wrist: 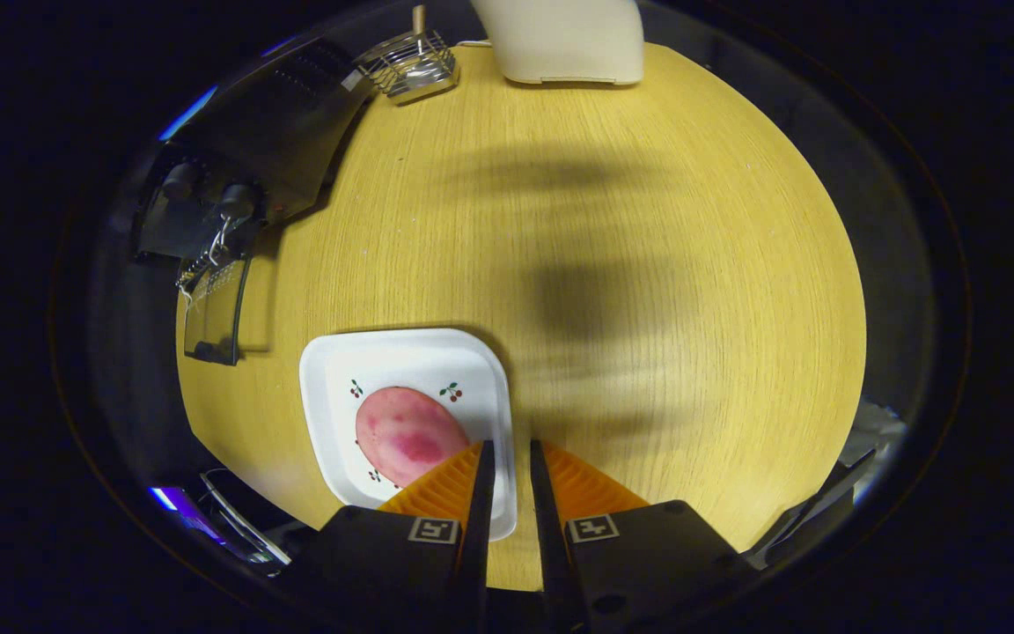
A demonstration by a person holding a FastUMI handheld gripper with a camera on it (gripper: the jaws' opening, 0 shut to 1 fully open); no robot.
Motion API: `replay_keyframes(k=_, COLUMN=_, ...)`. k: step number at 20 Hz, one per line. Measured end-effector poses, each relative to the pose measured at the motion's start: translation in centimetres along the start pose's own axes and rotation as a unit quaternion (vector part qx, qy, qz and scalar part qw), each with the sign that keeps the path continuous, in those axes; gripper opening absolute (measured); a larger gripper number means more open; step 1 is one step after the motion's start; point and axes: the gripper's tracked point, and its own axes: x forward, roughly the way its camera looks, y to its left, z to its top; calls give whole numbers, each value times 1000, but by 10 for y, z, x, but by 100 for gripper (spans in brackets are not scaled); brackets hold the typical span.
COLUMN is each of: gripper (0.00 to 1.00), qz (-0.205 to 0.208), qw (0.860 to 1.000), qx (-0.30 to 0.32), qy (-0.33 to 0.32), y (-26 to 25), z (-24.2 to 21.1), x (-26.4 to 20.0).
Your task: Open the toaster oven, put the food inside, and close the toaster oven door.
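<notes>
While food (408, 434) sits on plate (401, 357), gripper (511, 449) hovers, seemingly near-closed.

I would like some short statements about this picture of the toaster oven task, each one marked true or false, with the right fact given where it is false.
1. The toaster oven door is open. True.
2. The pink food lies inside the oven. False: it lies on the white plate on the wooden table.
3. The gripper is shut on the food. False: its fingers are nearly together with nothing between them, above the plate's near edge beside the food.
4. A wire rack lies on the table beyond the oven. True.
5. The plate is round and plain. False: it is squarish with small cherry prints.
</notes>
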Motion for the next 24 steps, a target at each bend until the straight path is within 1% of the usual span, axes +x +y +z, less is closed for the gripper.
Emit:
replay_keyframes(k=1, gripper=26, qz=4, qw=1000, qx=5, qy=1, y=0, z=0, x=-1)
replay_keyframes(k=3, gripper=26, qz=18, qw=1000, qx=-6, qy=2, y=0, z=3, x=-11)
replay_keyframes(k=4, gripper=17, qz=22, qw=1000, qx=4, qy=8, y=1, z=-4, x=-1)
replay_keyframes(k=5, gripper=7, qz=33, qw=999, qx=5, qy=9, y=0, z=-6, x=-2)
replay_keyframes(k=7, gripper=7, qz=56, qw=998, qx=-13, qy=5, y=5, z=-10, x=1)
replay_keyframes(k=8, gripper=7, qz=77, qw=997, qx=-23, qy=-1, y=9, z=-9, x=2)
replay_keyframes(k=9, gripper=7, qz=92, qw=996, qx=-20, qy=-2, y=10, z=-9, x=3)
replay_keyframes(k=10, gripper=5, qz=111, qw=994, qx=-8, qy=-3, y=12, z=-10, x=4)
replay_keyframes(k=12, gripper=5, qz=155, qw=987, qx=38, qy=0, y=16, z=-17, x=2)
replay_keyframes(k=14, gripper=5, qz=186, qw=980, qx=75, qy=-12, y=19, z=-24, x=3)
replay_keyframes(k=16, gripper=5, qz=209, qw=971, qx=111, qy=-26, y=24, z=-26, x=2)
replay_keyframes(k=19, gripper=5, qz=247, qw=954, qx=161, qy=-50, y=37, z=-26, x=-12)
replay_keyframes(k=24, gripper=5, qz=279, qw=936, qx=198, qy=-83, y=73, z=-32, x=-43)
